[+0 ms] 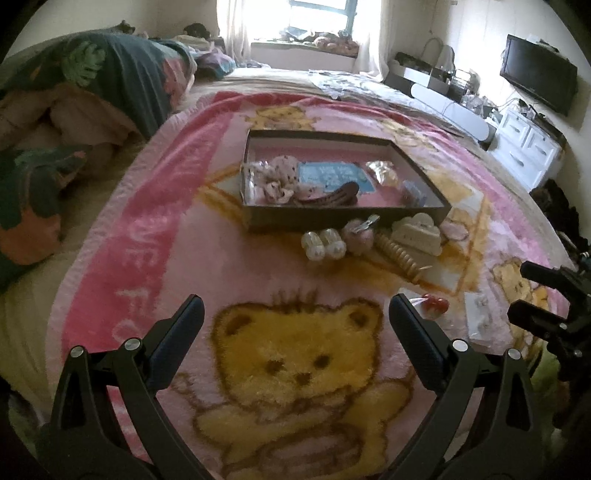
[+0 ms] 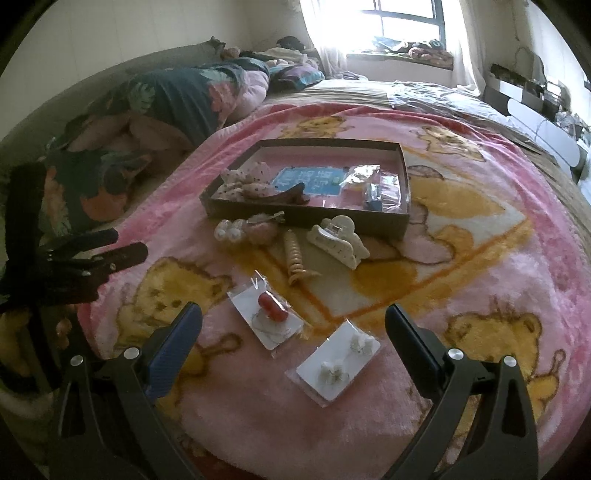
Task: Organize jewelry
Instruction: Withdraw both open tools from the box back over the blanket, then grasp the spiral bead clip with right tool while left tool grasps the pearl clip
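Note:
A shallow dark box (image 1: 343, 217) (image 2: 306, 218) lies on the pink bear blanket, holding scrunchies (image 1: 279, 177), a brown hair claw (image 1: 332, 195), a blue card and small packets. In front of it lie pearl clips (image 2: 227, 229), a fuzzy pink clip (image 2: 260, 227), a beige spiral clip (image 2: 295, 260) and a cream claw clip (image 2: 338, 240). Nearer lie a card with red earrings (image 2: 267, 314) and a card with white flower earrings (image 2: 338, 360). My right gripper (image 2: 293, 325) hovers open over these cards. My left gripper (image 1: 295, 317) is open above the bear picture, holding nothing.
Crumpled leaf-print bedding (image 1: 92, 85) is piled at the left of the bed. A window (image 1: 317, 14) is at the far end. White drawers (image 1: 528, 147) and a wall screen (image 1: 539, 79) stand to the right.

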